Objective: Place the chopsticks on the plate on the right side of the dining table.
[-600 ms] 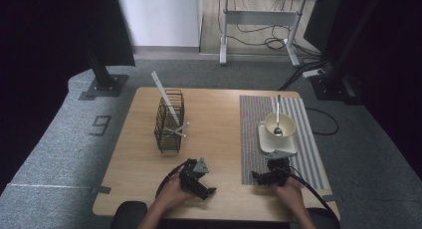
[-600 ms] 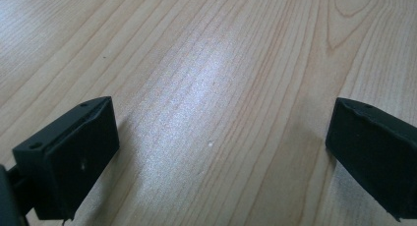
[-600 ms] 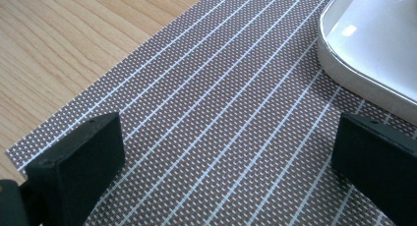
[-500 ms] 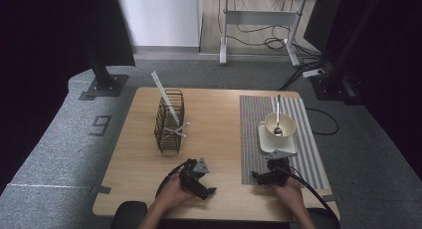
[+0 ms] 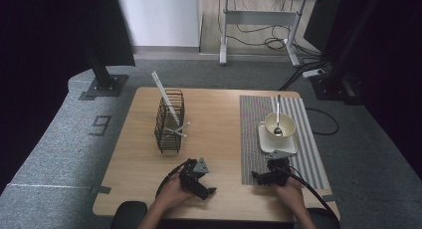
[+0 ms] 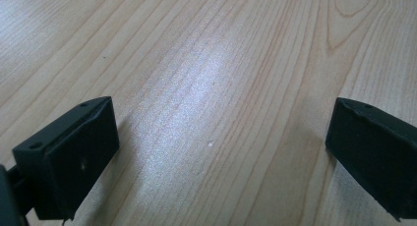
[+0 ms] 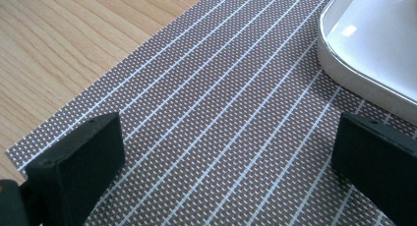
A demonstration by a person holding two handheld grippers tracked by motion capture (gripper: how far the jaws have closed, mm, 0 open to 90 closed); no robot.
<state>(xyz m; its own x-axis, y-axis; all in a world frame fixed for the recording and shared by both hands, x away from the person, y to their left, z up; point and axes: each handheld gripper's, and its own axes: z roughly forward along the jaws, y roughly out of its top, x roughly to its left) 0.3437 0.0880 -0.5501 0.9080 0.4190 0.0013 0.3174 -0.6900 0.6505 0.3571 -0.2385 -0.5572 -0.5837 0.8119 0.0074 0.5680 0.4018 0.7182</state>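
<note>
Now, starting at my left, the black wire basket (image 5: 169, 122) stands upright on the wooden bench (image 5: 219, 114), well apart from both grippers; a long white strip (image 5: 163, 95) leans out of its top toward the far left, and a pair of white sticks (image 5: 178, 131) pokes through its right wall; nearer my edge, the left gripper (image 5: 199, 181) rests low over bare wood, my left hand (image 5: 171, 193) wrapped around its rear; in the left gripper view its jaws stand wide apart, released, with nothing but wood grain between them; moving right, the striped placemat (image 5: 254, 139) covers the right part of the bench; the right gripper (image 5: 263, 177) sits at the mat's near edge, my right hand (image 5: 288, 191) behind it, the cable trailing off toward the right; in the right gripper view its jaws are also spread and hold nothing, the mat's weave between them; just beyond the right gripper lies the white square plate (image 5: 264, 141), its rounded corner (image 7: 364, 54) near the jaws but not touching; on the plate sits the cream bowl (image 5: 286, 123), and a spoon (image 5: 277, 120) stands in it, handle pointing away from me.
</note>
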